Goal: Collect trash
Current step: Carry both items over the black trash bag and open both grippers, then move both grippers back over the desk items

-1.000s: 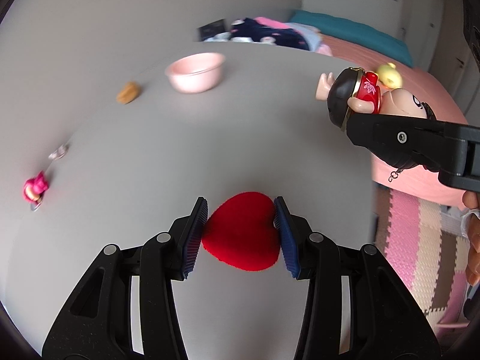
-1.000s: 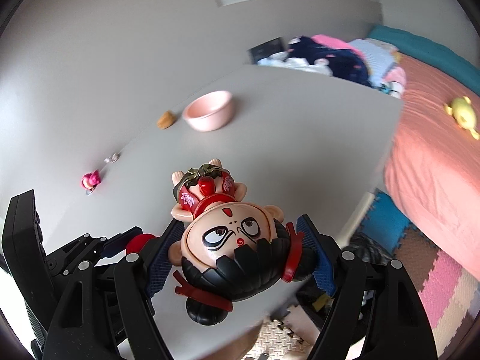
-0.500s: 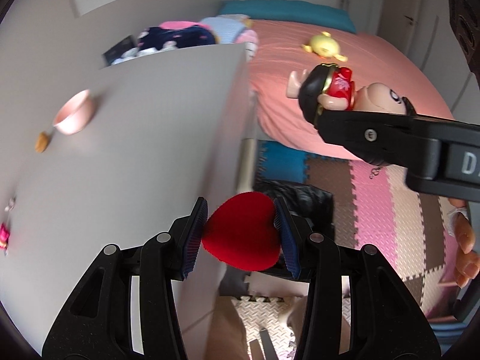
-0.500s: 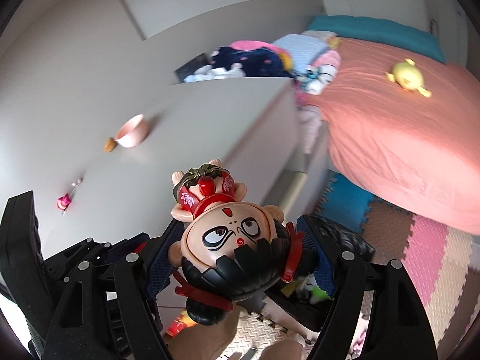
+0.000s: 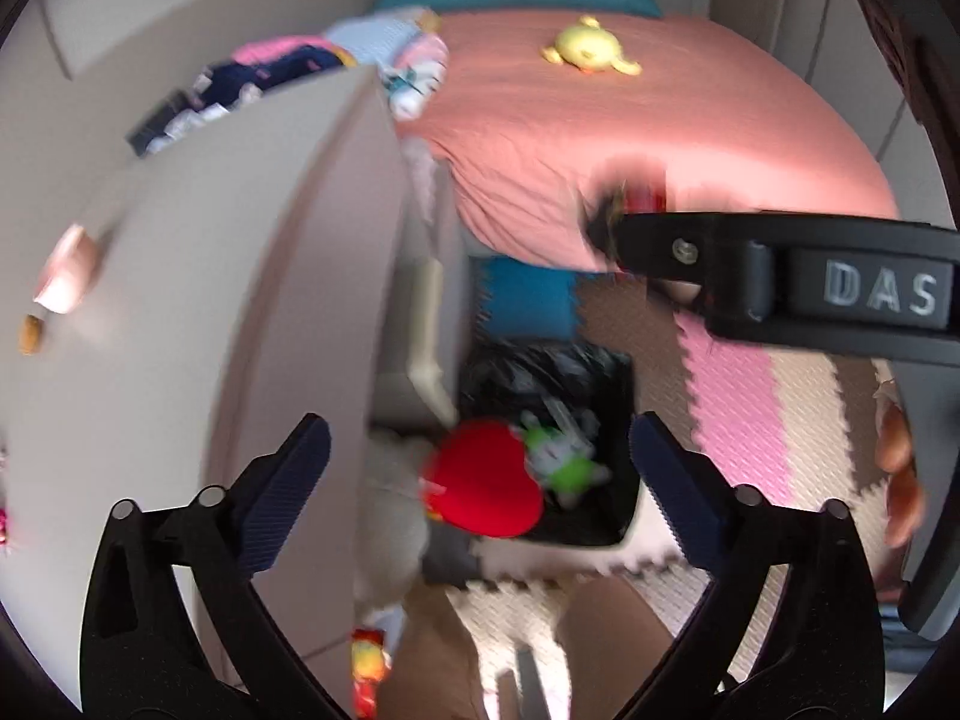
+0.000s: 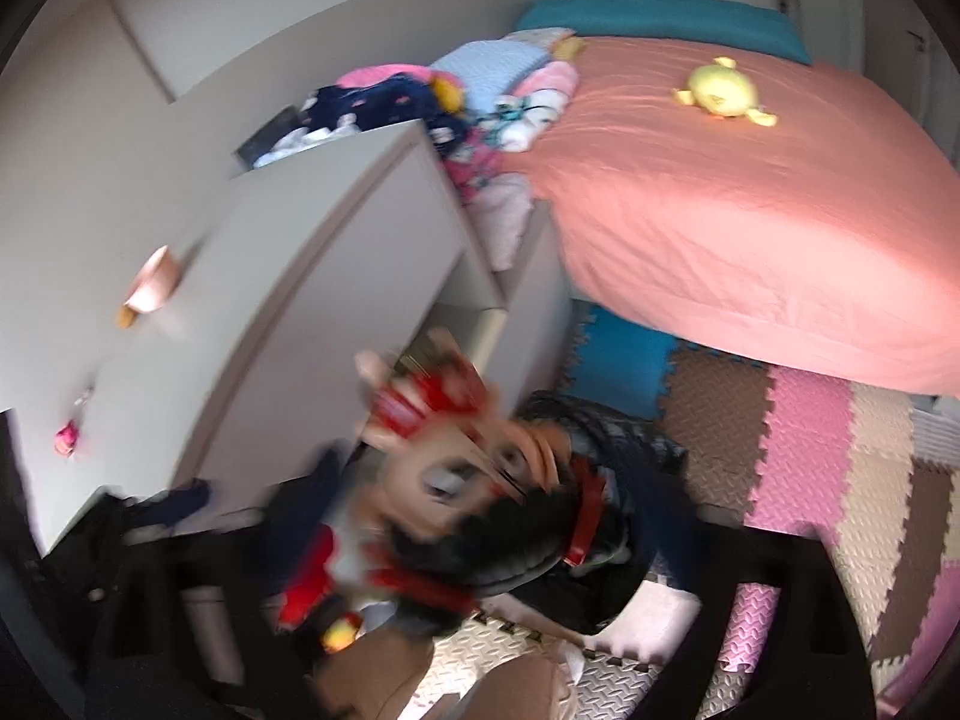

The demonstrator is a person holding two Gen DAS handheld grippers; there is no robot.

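Note:
My left gripper (image 5: pixel 480 468) is open above a black-lined trash bin (image 5: pixel 606 372) on the floor. The red heart (image 5: pixel 486 489) is free of the jaws and hangs over the bin's near edge, beside a green and white toy (image 5: pixel 564 456) inside. In the right wrist view the doll figure (image 6: pixel 468 480) with black hair and red clothes is heavily blurred between my right gripper's dark fingers (image 6: pixel 474 516), over the bin (image 6: pixel 630 432). The right gripper also shows in the left wrist view (image 5: pixel 780 276) with the doll at its tip. The blur hides whether its jaws hold the doll.
A grey table (image 5: pixel 240 300) stands left with a pink bowl (image 5: pixel 69 270) and small items. A pink bed (image 5: pixel 630 120) with a yellow plush (image 5: pixel 588 51) lies behind. Coloured foam mats (image 6: pixel 810 450) cover the floor. Clothes are piled at the bed's head.
Both grippers swung from the table to above the bin. My left gripper opened and let go of the red heart, which dropped toward the bin. The doll now blurs in the right gripper.

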